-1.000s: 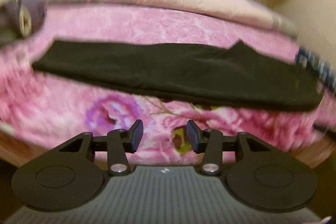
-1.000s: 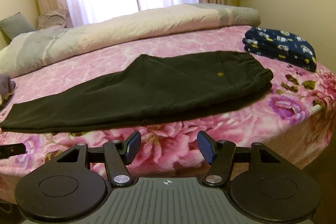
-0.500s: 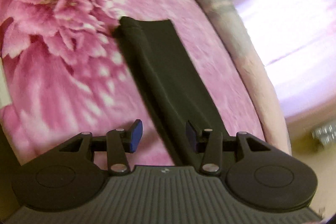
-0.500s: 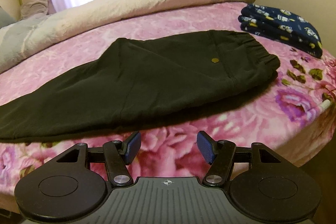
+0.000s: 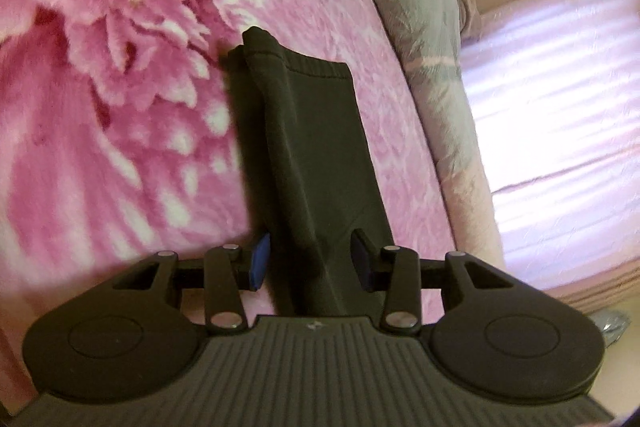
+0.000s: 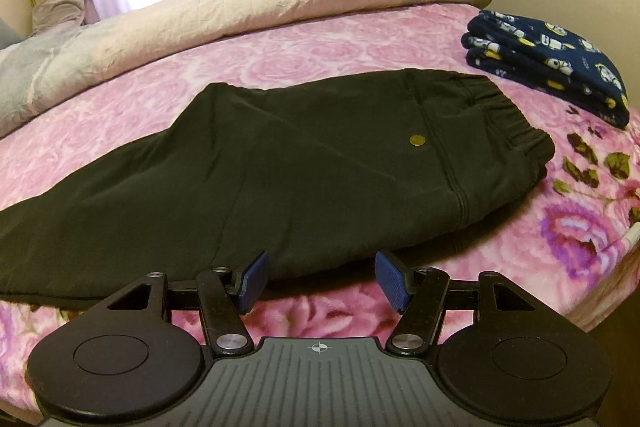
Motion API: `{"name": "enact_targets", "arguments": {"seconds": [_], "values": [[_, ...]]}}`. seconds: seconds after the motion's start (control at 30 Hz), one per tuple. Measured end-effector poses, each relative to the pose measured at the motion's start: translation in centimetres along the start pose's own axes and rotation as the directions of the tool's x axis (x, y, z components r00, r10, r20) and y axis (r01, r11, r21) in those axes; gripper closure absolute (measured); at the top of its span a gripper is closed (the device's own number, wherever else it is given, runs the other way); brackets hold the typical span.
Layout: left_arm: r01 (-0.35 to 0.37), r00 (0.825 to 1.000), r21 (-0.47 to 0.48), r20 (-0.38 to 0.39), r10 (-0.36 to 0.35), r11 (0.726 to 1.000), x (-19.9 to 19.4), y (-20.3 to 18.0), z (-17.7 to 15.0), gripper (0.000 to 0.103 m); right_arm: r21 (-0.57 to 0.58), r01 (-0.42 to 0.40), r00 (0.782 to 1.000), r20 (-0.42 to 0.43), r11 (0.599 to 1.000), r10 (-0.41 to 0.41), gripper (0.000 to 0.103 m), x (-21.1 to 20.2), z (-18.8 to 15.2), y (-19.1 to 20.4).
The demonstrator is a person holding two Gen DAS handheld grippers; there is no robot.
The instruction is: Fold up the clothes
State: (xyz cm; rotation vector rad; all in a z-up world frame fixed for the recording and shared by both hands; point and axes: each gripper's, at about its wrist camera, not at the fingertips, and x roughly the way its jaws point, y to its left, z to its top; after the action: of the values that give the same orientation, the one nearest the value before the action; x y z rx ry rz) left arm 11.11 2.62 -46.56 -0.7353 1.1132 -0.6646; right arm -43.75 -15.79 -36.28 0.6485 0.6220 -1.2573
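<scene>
Straddling the trouser leg [image 5: 316, 163] lengthwise, my left tongs [image 5: 310, 261] gape wide, unclosed; right tongs [image 6: 320, 281] wide too, facing its long side.

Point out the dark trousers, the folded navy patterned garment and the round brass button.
Dark trousers [image 6: 248, 163]: right wrist view, on the flat thigh fabric.
Folded navy patterned garment [image 6: 560, 63]: right wrist view, on its top layer.
Round brass button [image 6: 416, 139]: right wrist view, on the button's face, near the waistband.

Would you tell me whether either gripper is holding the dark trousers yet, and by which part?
Nothing is held. The left gripper is open astride a leg of the dark trousers; the right gripper is open near their front edge.
</scene>
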Motion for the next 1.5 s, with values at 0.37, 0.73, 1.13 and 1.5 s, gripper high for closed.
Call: {"name": "enact_targets", "arguments": {"seconds": [0.37,0.73,1.13,1.5], "values": [[-0.142,0.990,0.439,0.055,0.132,0.887,0.0,-6.4,-1.3,0.095,0.017,0.014,1.000,-0.015,1.000,-0.014,0.041,0.6,-0.2,-1.5],[0.230,0.951,0.972,-0.216,-0.221,0.038,-4.0,-20.5,-19.8,0.095,0.138,0.018,0.998,0.064,0.990,-0.027,0.041,-0.8,0.3,-4.7],[0.390,0.917,0.848,-0.395,0.063,-0.359,0.4,-15.2,-32.9,0.092,0.615,-0.482,0.865,0.219,0.624,0.452,0.041,3.1,-0.1,-7.5],[0.443,0.894,0.859,-0.445,0.055,-0.259,0.0,-14.9,-31.5,0.090,0.739,-0.429,0.837,0.109,0.520,0.536,0.041,6.3,0.8,-4.0]]}}
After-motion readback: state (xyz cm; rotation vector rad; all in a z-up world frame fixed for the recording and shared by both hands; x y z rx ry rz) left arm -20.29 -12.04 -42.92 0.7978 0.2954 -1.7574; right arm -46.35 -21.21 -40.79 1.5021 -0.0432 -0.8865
